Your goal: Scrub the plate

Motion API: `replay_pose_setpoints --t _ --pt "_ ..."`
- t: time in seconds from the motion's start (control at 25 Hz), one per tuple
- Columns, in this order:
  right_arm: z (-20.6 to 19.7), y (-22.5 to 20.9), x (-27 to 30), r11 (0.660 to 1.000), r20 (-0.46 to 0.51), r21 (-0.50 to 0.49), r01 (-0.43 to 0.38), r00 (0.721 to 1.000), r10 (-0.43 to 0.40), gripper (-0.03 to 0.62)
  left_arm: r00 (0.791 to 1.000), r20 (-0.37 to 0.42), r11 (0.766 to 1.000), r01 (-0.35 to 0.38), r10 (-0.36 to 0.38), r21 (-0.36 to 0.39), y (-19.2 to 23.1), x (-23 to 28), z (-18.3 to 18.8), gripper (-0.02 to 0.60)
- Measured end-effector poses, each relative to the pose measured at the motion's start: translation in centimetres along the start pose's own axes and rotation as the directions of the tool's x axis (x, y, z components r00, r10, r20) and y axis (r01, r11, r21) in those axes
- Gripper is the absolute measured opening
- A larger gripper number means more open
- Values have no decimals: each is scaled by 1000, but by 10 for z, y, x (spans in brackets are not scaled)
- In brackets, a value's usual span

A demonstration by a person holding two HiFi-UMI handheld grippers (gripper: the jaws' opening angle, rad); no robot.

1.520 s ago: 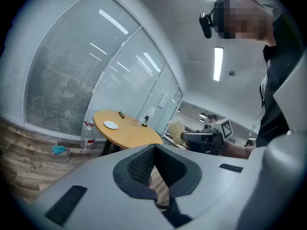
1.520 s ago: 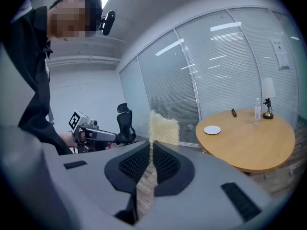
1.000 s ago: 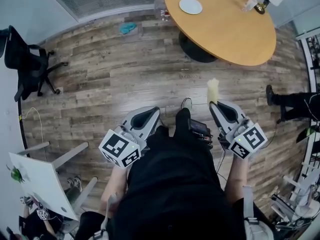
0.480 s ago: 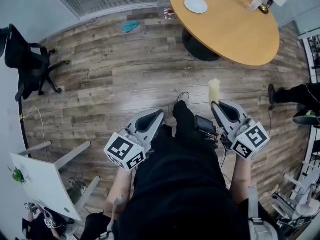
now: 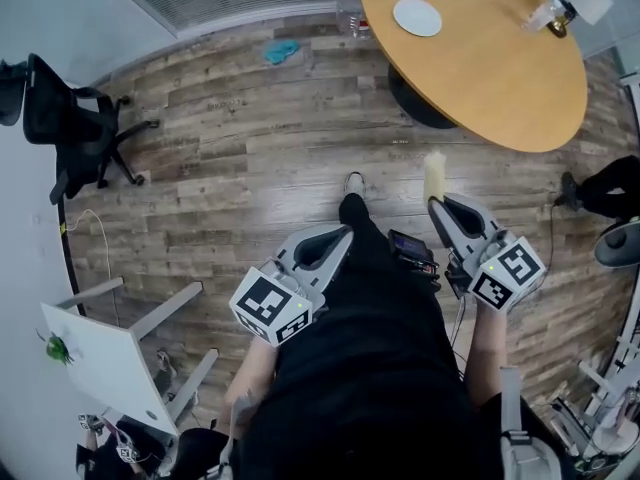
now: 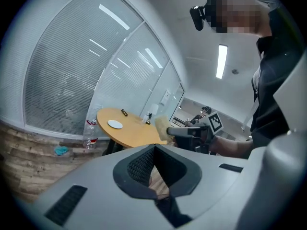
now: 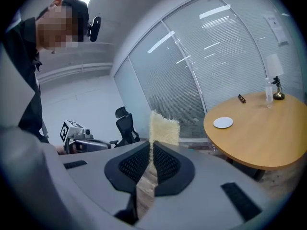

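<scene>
Tho far off, plate [image 5: 417, 16] white, rnd.

No legible text anywhere. Left marker cube [image 5: 270, 308], right marker cube [image 5: 508, 273]: black-and-white square codes, no letters or digits. Bottle [image 6: 89, 134] beside tabletop [image 6: 134, 135]: red label, print too small. White sheet [image 7: 272, 20] on glass wall [image 7: 225, 56]: unreadable.

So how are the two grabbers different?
The right gripper pinches a yellow sponge, while the left gripper holds nothing. The right gripper is nearer the round table, and the left gripper is further from it. Both are grey, and both have their jaws closed together.
</scene>
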State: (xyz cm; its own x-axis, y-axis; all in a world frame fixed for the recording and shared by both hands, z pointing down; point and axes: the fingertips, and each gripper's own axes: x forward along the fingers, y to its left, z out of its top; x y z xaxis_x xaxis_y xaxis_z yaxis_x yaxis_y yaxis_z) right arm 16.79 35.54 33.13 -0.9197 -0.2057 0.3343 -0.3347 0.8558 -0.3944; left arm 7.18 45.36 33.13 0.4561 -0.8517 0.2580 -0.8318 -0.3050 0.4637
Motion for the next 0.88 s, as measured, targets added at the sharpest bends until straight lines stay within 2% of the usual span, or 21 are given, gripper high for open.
replay_pose_setpoints --t 0.12,0.24,0.4,0.56,0.72,0.88 --pt "23 -14 34 999 43 13 -44 998 43 29 999 -36 998 -32 34 52 18 11 19 11" --pt "50 -32 61 997 71 -2 -83 994 83 29 998 -37 995 -56 60 86 44 27 47 11" --pt "76 -55 90 994 104 21 -111 989 109 29 996 -10 991 -89 90 102 76 45 80 11" --pt "88 -67 117 992 95 32 -122 988 119 29 993 8 988 -120 119 101 101 58 98 11" --pt "96 -72 135 990 88 62 -124 989 118 29 996 2 990 -91 92 104 122 72 108 11" --pt "106 -83 155 993 94 104 -61 994 51 29 999 -17 994 -35 37 101 150 84 126 11"
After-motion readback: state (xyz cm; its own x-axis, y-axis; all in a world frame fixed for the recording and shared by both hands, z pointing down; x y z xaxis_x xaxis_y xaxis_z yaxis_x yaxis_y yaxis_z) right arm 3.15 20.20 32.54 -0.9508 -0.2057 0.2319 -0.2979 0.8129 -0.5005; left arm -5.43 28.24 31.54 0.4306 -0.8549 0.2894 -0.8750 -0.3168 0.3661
